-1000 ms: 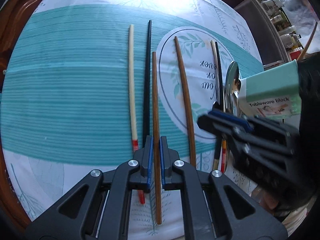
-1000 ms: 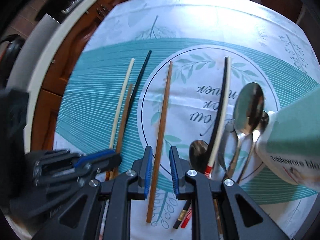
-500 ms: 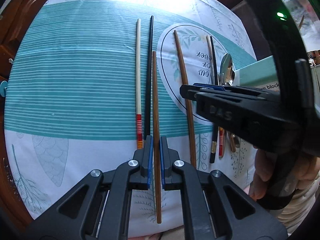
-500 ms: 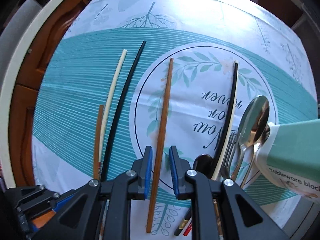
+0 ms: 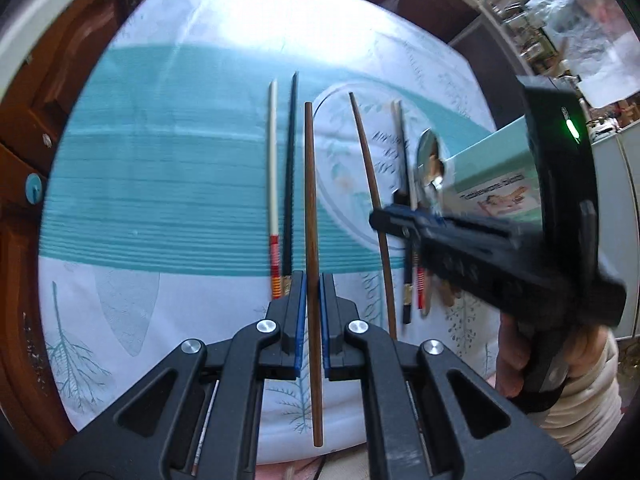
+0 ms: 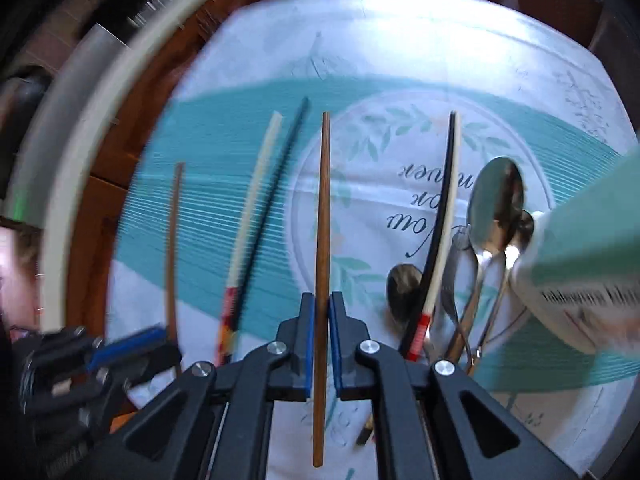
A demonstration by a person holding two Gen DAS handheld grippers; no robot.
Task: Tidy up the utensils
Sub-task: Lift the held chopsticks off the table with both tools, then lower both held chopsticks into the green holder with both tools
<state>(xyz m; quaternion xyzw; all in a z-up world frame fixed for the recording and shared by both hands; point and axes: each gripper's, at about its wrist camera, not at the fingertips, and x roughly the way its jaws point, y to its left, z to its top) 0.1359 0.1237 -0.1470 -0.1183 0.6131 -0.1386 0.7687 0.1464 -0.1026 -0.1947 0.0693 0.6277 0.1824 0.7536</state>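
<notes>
Motion blur smears the right wrist view, and the teal box (image 6: 576,272) at its right edge is cut off, its printed label unreadable; the box also covers part of the spoons (image 6: 496,200) beside it, so their count is uncertain — at least three bowls show.

The left tongs (image 5: 313,280) are clenched on one brown wooden chopstick (image 5: 309,184), which runs out ahead between the blue pads and back past them. The right tongs (image 6: 321,300) grasp a second brown chopstick (image 6: 323,208) the same way.

On the teal-striped placemat (image 5: 168,184) over the worktop, left of the box, four chopsticks lie flat: a cream one with a red end (image 5: 273,160) just beside a black one (image 5: 289,160), and another black (image 6: 438,216) and cream (image 6: 447,216) pair touching nearer the spoons. A hand (image 5: 510,360) grips the right tool's handle.
</notes>
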